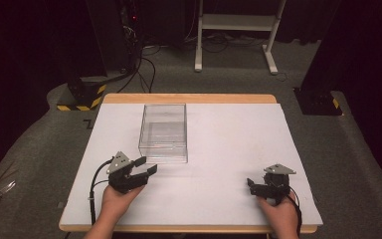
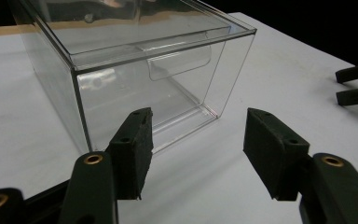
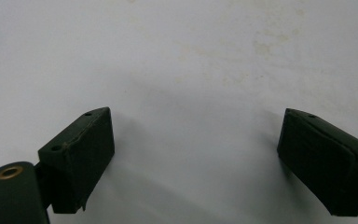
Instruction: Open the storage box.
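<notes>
My left gripper (image 1: 145, 166) lay low over the white table (image 1: 229, 149), held in my left hand (image 1: 117, 199), its jaws spread apart with nothing between them. In the left gripper view those jaws framed the near corner of a clear plastic box (image 2: 135, 70), which stood just beyond the pads (image 2: 133, 149) and was not touched by them. The box was a transparent, straight-walled case with thin bright edges; a moulded pull recess (image 2: 179, 63) showed on its front face, and the panel carrying it appeared to be a drawer front set inside the outer shell. I could see the table surface through every wall, and nothing lay inside. From the high view, the clear plastic box (image 1: 163, 132) sat on the left-centre of the table, toward the far edge, just ahead of my left gripper. My right gripper (image 1: 251, 185) rested well apart at the near right, in my right hand (image 1: 281, 211); its own view showed both jaws wide apart over bare, faintly stained tabletop, holding nothing. Beyond the table lay grey carpet (image 1: 229, 74) and a white stand (image 1: 236, 30).
</notes>
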A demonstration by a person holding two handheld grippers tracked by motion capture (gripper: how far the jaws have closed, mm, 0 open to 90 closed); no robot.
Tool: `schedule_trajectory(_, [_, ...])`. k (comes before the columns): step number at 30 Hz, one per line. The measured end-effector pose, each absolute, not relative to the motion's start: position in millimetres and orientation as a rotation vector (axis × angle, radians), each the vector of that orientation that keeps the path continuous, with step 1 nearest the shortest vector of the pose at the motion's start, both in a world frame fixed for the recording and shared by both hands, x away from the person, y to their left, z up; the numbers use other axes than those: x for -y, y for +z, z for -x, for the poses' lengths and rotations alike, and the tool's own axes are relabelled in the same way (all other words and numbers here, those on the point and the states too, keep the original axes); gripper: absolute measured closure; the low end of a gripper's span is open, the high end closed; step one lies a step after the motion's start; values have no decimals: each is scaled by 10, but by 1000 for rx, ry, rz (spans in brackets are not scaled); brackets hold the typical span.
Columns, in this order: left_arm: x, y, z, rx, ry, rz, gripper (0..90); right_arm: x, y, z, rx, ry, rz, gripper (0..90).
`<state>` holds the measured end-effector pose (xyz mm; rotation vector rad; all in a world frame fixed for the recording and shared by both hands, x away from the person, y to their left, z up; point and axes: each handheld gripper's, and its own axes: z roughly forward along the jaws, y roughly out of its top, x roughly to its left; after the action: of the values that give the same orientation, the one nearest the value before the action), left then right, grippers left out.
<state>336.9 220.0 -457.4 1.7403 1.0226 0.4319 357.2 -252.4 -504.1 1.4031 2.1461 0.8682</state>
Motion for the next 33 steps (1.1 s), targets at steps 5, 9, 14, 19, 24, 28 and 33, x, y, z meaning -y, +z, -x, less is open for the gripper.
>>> schedule_trajectory(5, [-2182,-4602,-3470,-1033,430,-1725,426,2523,-5041,-3573,-2145,869,-1405,106])
schedule_trajectory(9, [-2142,-4632,-3521,-1034,459,-1735,434,2524,-5041,-3573,-2146,869,-1405,106])
schedule_trajectory(14, [-2133,-4633,-3582,-1020,457,-1719,443,2524,-5041,-3570,-2147,866,-1402,106])
schedule_trajectory(19, [-2141,-4645,-3653,-1012,456,-1710,460,2525,-5042,-3572,-2146,869,-1403,106])
schedule_trajectory(24, [-2142,-4672,-3725,-989,428,-1694,485,2523,-5040,-3568,-2147,866,-1402,108])
schedule_trajectory(28, [-2149,-4686,-3761,-989,408,-1675,508,2520,-5039,-3565,-2145,863,-1397,110])
schedule_trajectory(33, [-2165,-4719,-3810,-970,415,-1672,592,2520,-5039,-3566,-2145,863,-1397,110])
